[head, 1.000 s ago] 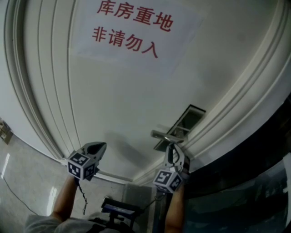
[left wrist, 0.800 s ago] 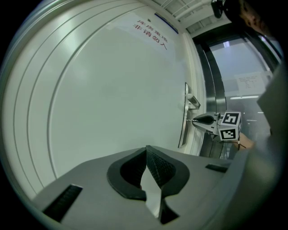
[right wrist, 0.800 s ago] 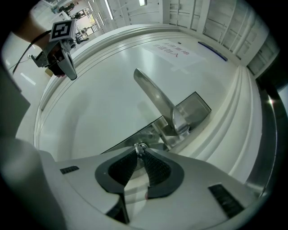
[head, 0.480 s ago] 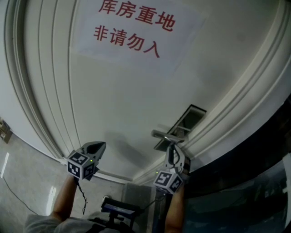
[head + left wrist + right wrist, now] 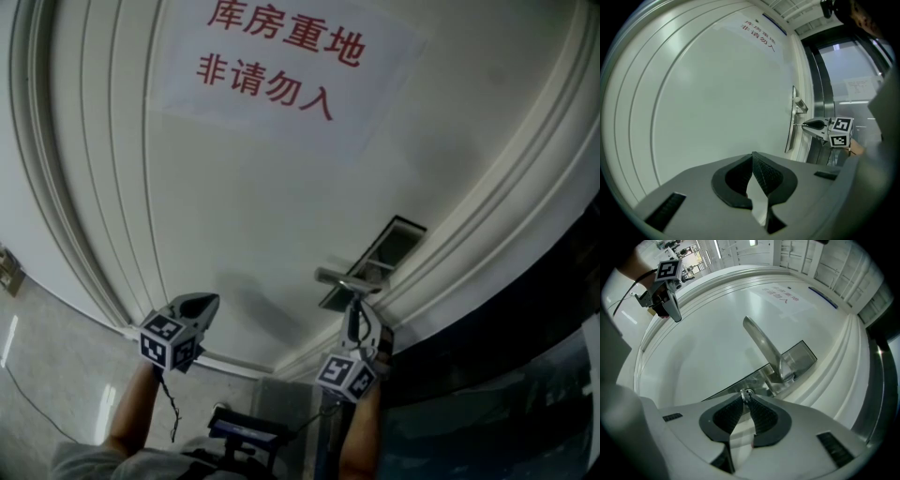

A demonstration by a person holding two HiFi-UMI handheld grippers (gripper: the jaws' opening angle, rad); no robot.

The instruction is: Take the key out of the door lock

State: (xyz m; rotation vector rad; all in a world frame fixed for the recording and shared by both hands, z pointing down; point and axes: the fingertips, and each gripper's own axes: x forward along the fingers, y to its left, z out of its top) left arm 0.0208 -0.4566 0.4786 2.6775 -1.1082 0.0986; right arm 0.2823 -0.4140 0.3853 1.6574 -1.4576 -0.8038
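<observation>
The white door (image 5: 244,206) carries a silver lock plate (image 5: 799,357) with a lever handle (image 5: 761,343). The key (image 5: 747,393) sticks out of the plate below the handle, and only its small silver head shows. My right gripper (image 5: 746,398) is shut on that head, with its tips close to the plate. The left gripper view shows the key's thin shaft (image 5: 798,124) running from the plate to my right gripper (image 5: 806,125). My left gripper (image 5: 214,298) hangs to the left, away from the lock, shut with nothing in it.
A paper sign with red characters (image 5: 277,52) is stuck on the upper door. Curved mouldings (image 5: 75,187) frame the door. Dark glass panels (image 5: 525,375) stand to the right of the frame. Grey floor and a cable (image 5: 37,403) lie at lower left.
In the head view my right gripper has shifted slightly down, away from the lock plate. My left gripper has stayed put.
</observation>
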